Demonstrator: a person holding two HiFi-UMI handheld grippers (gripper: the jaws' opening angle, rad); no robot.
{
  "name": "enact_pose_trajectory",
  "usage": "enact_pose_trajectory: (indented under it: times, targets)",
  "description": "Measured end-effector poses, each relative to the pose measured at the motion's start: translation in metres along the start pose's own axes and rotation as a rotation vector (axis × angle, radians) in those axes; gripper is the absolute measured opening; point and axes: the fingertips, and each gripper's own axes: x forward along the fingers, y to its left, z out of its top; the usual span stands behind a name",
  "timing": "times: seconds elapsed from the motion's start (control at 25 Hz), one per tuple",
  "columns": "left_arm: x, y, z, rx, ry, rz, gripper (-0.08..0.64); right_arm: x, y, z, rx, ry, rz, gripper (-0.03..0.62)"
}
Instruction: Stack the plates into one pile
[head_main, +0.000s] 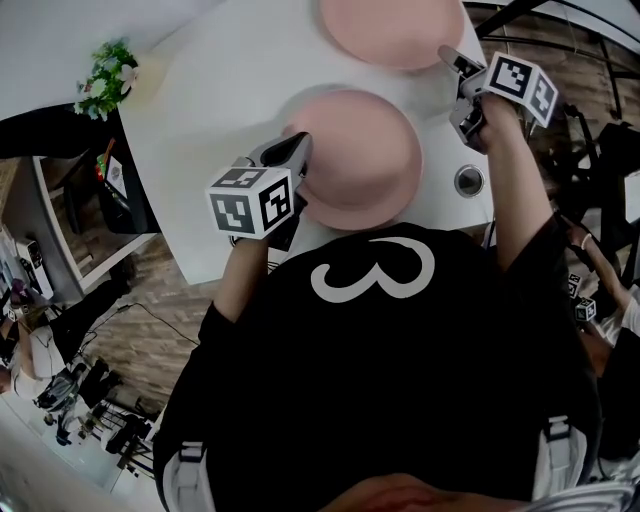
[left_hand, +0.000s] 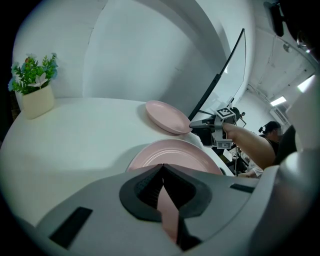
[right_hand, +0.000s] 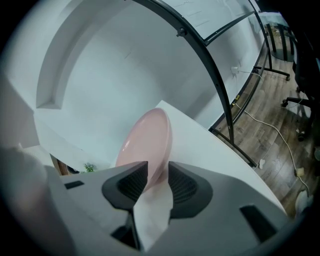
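Two pink plates lie on the white table (head_main: 220, 90). The near plate (head_main: 360, 155) sits just in front of me, and my left gripper (head_main: 300, 150) is shut on its left rim. In the left gripper view the near plate's (left_hand: 172, 152) rim is pinched between the pads of the left gripper (left_hand: 162, 187). The far plate (head_main: 390, 30) is at the table's back. My right gripper (head_main: 447, 58) grips its right rim. In the right gripper view the far plate (right_hand: 147, 140) runs edge-on away from the right gripper (right_hand: 157, 177), its rim filling the gap between the pads. The left gripper view shows the far plate (left_hand: 167, 117) tilted.
A small potted plant (head_main: 105, 75) stands at the table's far left corner. A round metal grommet (head_main: 468, 180) sits in the table near my right elbow. A dark metal frame (right_hand: 210, 60) runs along the table's right side. Another person (left_hand: 272, 131) is beyond the table.
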Motion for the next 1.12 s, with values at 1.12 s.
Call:
enact_pose_trajectory:
  times: [1.12]
  targets:
    - [0.007,-0.01,0.004,-0.031,-0.033,0.06,0.017,0.009,-0.012,0.006,0.218,-0.052,0.057,0.078]
